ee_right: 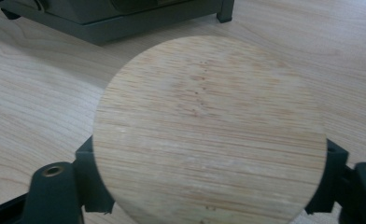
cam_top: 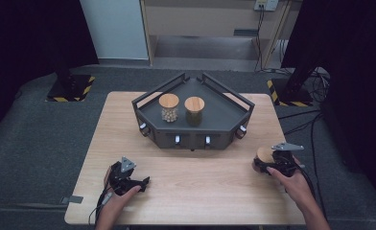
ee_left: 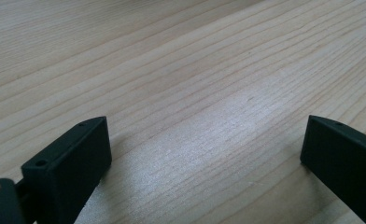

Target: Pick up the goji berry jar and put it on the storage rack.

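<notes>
Two jars (cam_top: 181, 109) on rack (cam_top: 224, 115) (mid-table)

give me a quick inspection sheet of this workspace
surface: light wooden table, bare around the grippers
job's things: wooden-lidded jar between the right gripper's jaws; two more lidded jars on the dark corner tray
clutter: nothing seen
grippers: left gripper open, low over bare wood; right gripper shut on the jar
cables: one trails from each gripper; more on the floor at back right
surroundings: grey floor, dark curtains, two stand bases with hazard stripes
</notes>
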`<control>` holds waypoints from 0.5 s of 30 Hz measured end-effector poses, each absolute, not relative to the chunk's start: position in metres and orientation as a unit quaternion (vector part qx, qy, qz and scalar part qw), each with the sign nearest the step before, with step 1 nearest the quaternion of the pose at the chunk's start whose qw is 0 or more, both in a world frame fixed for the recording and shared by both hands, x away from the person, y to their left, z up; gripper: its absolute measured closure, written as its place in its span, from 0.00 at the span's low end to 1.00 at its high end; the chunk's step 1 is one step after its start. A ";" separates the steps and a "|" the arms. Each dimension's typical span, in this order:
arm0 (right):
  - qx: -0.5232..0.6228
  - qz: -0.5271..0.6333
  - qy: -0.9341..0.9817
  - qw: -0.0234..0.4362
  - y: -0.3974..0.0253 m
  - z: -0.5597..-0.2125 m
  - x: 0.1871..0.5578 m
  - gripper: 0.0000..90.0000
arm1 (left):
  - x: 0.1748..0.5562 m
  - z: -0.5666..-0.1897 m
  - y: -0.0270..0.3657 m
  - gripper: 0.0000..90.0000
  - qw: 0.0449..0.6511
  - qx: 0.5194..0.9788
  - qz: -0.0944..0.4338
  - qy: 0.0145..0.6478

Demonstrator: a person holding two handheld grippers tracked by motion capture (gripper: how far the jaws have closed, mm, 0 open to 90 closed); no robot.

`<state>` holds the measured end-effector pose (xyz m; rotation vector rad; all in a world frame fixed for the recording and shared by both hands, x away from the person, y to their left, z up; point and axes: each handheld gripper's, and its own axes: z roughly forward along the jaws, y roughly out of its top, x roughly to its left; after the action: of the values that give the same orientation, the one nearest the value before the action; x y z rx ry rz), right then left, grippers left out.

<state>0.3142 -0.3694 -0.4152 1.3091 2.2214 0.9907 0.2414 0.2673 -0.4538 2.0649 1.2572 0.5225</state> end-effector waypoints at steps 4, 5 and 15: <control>0.464 0.350 0.790 0.197 -0.367 -0.415 0.312 0.28 | 0.241 -0.454 0.267 0.01 0.328 0.789 0.200 0.480; 0.463 0.348 0.790 0.200 -0.366 -0.415 0.311 0.29 | 0.241 -0.454 0.267 0.01 0.328 0.789 0.200 0.480; 0.460 0.346 0.792 0.205 -0.361 -0.409 0.305 0.29 | 0.241 -0.454 0.267 0.01 0.328 0.789 0.200 0.480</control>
<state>0.3046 -0.3606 -0.4086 1.2827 2.2074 0.9657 0.2414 0.2672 -0.4538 2.0647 1.2574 0.5224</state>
